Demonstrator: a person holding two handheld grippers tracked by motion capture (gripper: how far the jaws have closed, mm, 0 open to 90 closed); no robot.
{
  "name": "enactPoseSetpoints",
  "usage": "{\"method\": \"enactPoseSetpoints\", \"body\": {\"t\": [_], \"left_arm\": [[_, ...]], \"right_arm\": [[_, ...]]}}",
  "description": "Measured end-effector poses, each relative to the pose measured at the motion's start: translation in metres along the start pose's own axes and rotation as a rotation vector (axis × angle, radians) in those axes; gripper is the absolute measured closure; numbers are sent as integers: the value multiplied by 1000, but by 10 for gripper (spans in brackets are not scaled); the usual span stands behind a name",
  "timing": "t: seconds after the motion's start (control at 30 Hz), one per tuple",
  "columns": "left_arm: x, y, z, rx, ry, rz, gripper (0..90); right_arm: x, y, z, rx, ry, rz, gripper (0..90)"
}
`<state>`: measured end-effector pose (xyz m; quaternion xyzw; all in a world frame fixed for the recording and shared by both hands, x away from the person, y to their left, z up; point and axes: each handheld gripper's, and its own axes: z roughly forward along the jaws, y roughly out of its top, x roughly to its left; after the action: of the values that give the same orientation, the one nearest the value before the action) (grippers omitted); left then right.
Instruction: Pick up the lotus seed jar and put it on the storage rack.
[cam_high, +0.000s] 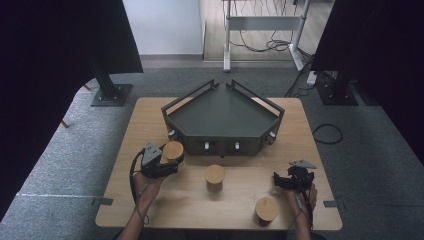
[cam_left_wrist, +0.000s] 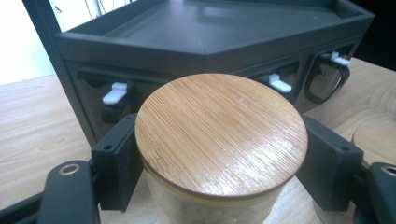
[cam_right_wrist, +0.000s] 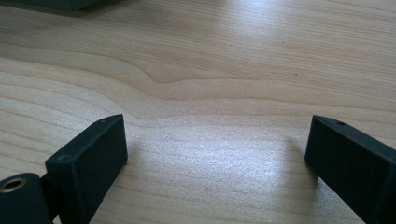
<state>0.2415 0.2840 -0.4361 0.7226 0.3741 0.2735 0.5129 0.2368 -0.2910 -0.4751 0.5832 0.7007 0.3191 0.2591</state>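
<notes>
Left gripper (cam_high: 172, 159): clamped on a glass jar with a bamboo lid (cam_high: 173, 150); in the left gripper view both black jaws press the jar's sides just under the lid (cam_left_wrist: 219, 133), one at 9 o'clock and one at 3 o'clock of it.
Held jar: at the left front of the table, just off the dark tray's left front corner; pale contents show through the glass below the lid, too blurred to name.
Right gripper (cam_high: 276, 181): jaws spread wide with nothing between them; in the right gripper view only bare wood grain lies between the two pads (cam_right_wrist: 88, 161).
Nearest jar (cam_high: 266, 209): at the table's front edge, about 7 o'clock of the right gripper and near it, standing upright, lid on.
Middle jar (cam_high: 215, 176): roughly at table centre, between the two grippers, apart from both, upright, lid on.
Table (cam_high: 150, 120): light wood, rounded corners.
Tray stand (cam_high: 222, 117): dark, angular, raised on a base, at 12 o'clock of the middle jar; small white latches (cam_left_wrist: 114, 92) sit along its front face.
Far background: grey carpet, a white desk frame with cables at 12 o'clock.
</notes>
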Motion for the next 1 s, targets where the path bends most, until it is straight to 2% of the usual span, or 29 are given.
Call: {"method": "enactPoseSetpoints", "body": {"t": [1.0], "left_arm": [[0,32,-9,-32,3,3,239]], "right_arm": [[0,0,0,0,2,-1,52]]}}
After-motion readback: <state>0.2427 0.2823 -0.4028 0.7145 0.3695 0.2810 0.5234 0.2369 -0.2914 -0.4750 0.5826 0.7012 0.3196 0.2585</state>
